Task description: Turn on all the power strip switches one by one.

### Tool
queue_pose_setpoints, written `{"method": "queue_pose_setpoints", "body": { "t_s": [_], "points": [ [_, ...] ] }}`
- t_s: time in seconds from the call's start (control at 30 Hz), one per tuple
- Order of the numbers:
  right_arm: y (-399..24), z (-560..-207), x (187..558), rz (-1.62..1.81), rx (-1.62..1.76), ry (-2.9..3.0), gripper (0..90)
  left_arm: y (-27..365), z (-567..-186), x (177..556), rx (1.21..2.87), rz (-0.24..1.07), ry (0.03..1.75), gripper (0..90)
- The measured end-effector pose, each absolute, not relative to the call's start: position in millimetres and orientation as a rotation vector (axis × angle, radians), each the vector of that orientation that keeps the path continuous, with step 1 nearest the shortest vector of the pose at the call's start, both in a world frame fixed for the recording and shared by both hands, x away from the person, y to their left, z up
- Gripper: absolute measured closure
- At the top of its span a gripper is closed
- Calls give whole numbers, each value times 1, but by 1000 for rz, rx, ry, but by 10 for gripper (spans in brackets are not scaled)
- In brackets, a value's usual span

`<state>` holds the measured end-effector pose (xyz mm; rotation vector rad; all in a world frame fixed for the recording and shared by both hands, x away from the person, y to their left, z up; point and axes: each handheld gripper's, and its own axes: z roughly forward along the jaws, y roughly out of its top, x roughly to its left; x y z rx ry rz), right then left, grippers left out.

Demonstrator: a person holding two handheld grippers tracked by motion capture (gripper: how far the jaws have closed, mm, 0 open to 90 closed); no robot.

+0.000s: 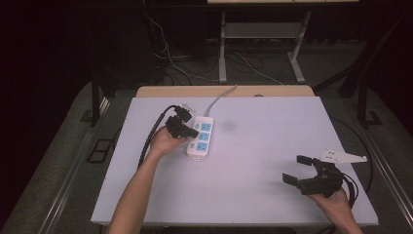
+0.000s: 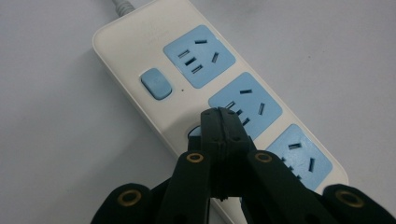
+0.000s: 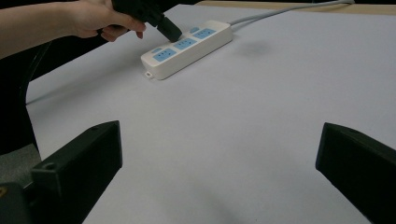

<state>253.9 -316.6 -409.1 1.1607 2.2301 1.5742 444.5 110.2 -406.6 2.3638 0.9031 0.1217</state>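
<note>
On the left half of the bench, toward the far edge: one white power strip, three blue sockets in a row, each apparently with a blue rocker switch beside it, grey cord running off the far edge.

Item, left claw: jaws pressed together with nothing between them, tips bearing down on the power strip at the middle switch, which is mostly hidden under them. The far switch lies clear just beyond. In the right gripper view the same left claw meets the top face of the strip from the left side.

Item, right claw: jaws spread wide, holding nothing, resting at the near right of the bench, well apart from the strip.

Step in hand, as judged: pressing the middle switch with the closed tips. Whether the rocker has tipped cannot be told.

Next move calls for: a short, firm push straight down on the switch, then a clean lift; the strip is loose on the bench and could slide or tilt under an off-centre push.
</note>
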Motion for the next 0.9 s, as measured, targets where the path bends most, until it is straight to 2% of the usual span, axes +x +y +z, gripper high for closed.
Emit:
{"method": "queue_pose_setpoints", "body": {
  "t_s": [0.2, 0.9],
  "points": [
    [-316, -409, 254, 1572, 1157, 2232, 5, 108, -404, 445, 2376, 185, 900, 897],
    [-316, -409, 255, 1569, 1160, 2233, 6, 108, -366, 459, 2336, 193, 886, 897]
  ]
}}
